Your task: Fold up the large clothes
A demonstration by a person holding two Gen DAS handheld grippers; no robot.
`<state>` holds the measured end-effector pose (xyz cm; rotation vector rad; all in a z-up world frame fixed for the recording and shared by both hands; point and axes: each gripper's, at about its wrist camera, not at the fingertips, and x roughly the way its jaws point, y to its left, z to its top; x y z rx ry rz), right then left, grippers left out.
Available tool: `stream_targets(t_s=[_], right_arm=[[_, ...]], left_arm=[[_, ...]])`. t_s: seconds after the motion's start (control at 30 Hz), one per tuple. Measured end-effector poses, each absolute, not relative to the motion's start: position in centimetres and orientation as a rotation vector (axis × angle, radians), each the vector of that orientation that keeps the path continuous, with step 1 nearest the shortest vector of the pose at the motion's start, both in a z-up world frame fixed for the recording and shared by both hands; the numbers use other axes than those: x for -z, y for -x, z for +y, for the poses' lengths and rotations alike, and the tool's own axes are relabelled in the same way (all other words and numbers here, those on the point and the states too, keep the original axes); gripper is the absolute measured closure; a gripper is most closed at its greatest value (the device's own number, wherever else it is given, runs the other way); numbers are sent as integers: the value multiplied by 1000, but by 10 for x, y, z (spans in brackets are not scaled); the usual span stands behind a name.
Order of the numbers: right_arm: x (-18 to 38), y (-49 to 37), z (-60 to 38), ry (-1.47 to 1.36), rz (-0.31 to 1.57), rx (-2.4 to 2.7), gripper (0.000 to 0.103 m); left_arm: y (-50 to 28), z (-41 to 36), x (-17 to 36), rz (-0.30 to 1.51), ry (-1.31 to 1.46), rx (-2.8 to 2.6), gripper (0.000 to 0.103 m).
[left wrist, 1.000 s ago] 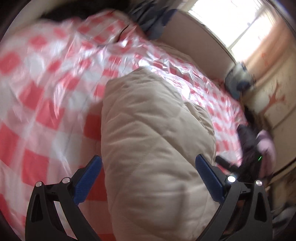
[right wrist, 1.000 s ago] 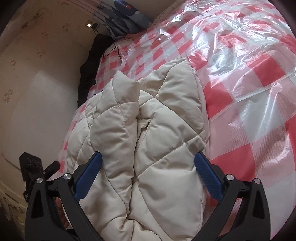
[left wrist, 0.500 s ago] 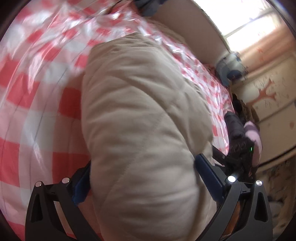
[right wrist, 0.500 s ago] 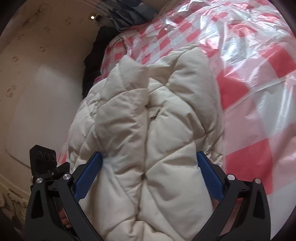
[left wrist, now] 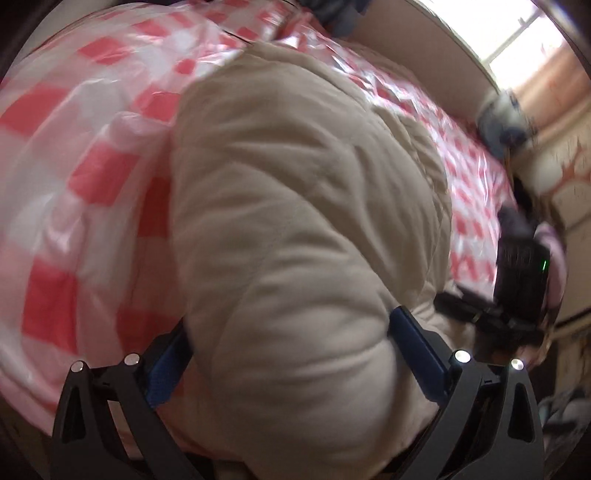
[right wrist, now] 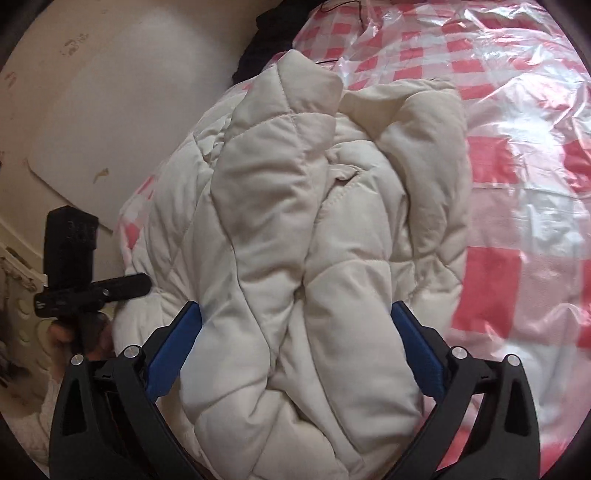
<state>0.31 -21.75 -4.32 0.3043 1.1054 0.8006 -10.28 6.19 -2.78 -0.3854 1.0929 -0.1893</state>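
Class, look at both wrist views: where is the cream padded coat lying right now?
The coat lies bunched on the red-checked plastic sheet, filling the middle of both views, with each gripper's open jaws on either side of its near end.

Soft daylight from an overexposed window, left wrist view smeared by motion blur (worst at left), right wrist view sharper, white glare on plastic sheet, fisheye bending, dark corners
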Motion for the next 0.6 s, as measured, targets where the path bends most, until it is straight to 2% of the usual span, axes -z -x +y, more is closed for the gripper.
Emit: stream_targets(t_s=[0.1,0.2,0.27,0.37,0.43,0.5,0.6], right_arm=[[51,1,-233,-372,1148,-767,7],[45,2,-244,-380,1132,-754,7],[28,4,-255,-381,1014,-694,7],[-7,1,-269,-400,795,-595,7],[-23,-18,-266,-391,728,-531,7],[-20,-45,-256,-366,732,-506,7],[45,-109,-227,-292,968,-393,7]], left_arm=[[115,68,-7,928,359,103,6],[91,62,-12,879,276,20,6],[56,38,20,1014,207,92,6],[43,10,31,1020,86,53,6],[38,-6,29,1013,13,62,6],[38,-15,31,999,-67,54,6],[37,-11,35,990,-67,53,6]])
